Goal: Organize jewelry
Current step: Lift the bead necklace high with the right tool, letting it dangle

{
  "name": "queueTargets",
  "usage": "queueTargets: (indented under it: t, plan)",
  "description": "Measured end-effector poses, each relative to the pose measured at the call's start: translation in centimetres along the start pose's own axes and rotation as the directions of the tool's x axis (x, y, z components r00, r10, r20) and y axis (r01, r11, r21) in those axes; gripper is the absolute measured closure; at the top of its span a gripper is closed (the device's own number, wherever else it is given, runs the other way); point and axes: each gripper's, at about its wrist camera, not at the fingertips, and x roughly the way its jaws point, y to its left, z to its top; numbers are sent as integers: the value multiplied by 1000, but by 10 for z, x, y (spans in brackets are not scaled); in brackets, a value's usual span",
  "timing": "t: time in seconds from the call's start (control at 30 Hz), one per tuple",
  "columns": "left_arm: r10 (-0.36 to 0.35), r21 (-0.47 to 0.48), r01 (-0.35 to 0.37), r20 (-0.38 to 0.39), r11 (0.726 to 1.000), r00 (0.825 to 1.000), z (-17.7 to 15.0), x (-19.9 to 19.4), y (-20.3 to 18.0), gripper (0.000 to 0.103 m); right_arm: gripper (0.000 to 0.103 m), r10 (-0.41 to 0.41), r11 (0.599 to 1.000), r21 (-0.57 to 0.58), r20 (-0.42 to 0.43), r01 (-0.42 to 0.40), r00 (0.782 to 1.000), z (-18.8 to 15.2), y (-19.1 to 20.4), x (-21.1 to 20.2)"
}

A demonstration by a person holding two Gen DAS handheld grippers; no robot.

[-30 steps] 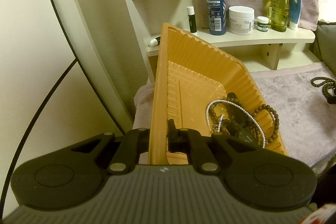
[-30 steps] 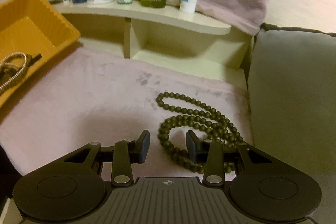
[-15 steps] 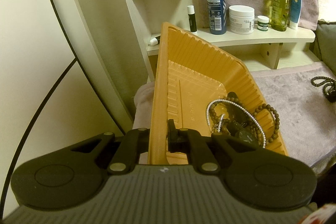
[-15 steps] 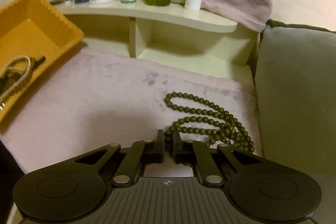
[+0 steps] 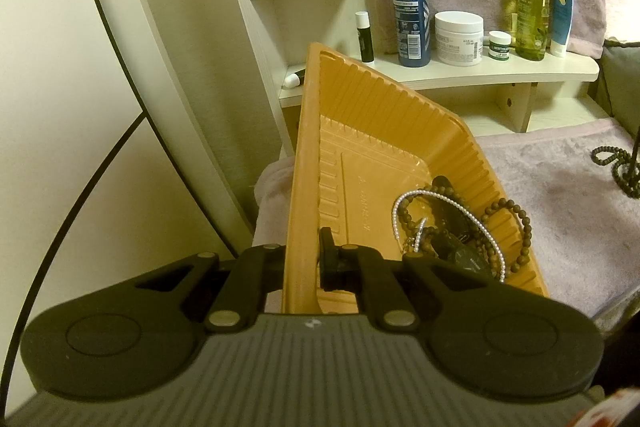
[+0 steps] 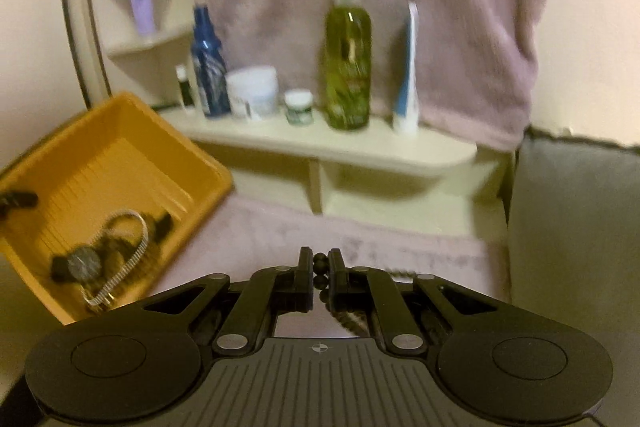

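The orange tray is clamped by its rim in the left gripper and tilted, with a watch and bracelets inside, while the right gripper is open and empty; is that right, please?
Not quite: the right gripper is shut on the bead necklace, as the right wrist view shows. The rest holds: the left gripper clamps the rim of the tilted orange tray, with a watch and bracelets inside.

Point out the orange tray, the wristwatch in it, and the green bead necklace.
orange tray (image 5: 384,131), left wrist view, on its ribbed far wall.
wristwatch (image 6: 83,265), right wrist view, on its round dial.
green bead necklace (image 6: 320,261), right wrist view, on the bead pinched between the right gripper's fingers.
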Motion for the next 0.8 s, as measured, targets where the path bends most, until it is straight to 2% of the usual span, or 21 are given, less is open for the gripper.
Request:
queueTargets:
  t: [0.3,0.8]
  plan:
    - [-1,-3,1,3,1000,1000,0,-1,0,96,96,35,999,-16,94,-33,995,34,8,-29]
    - [-7,-13,7,3,1000,1000,0,1,3,97,96,24,997,-83,246,-3,969,85,9,-75]
